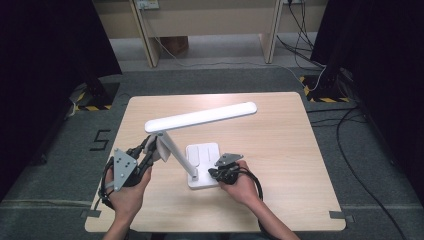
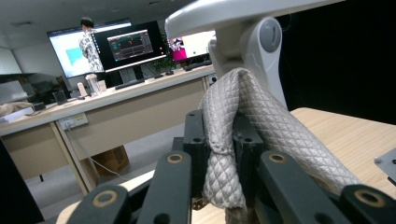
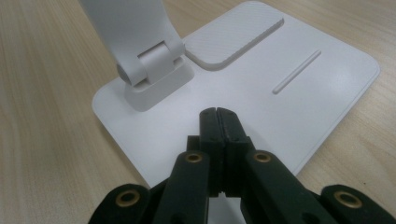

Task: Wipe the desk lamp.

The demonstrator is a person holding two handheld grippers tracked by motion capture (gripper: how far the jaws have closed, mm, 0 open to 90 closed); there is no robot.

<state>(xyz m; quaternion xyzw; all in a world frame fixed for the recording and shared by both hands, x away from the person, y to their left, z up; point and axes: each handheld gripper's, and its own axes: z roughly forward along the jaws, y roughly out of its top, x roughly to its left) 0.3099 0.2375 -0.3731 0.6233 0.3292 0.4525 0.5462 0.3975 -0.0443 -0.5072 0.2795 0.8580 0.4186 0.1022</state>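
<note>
Here, pale wooden table [image 1: 280, 145] on grey carpet [image 1: 210, 80], desks [image 1: 210, 20] behind

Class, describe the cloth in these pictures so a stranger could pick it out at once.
On the wooden table stands a white desk lamp. At its upper hinge, the left tool pinches a folded cloth. It is the one soft, grey, diamond-quilted thing among hard white plastic.
</note>
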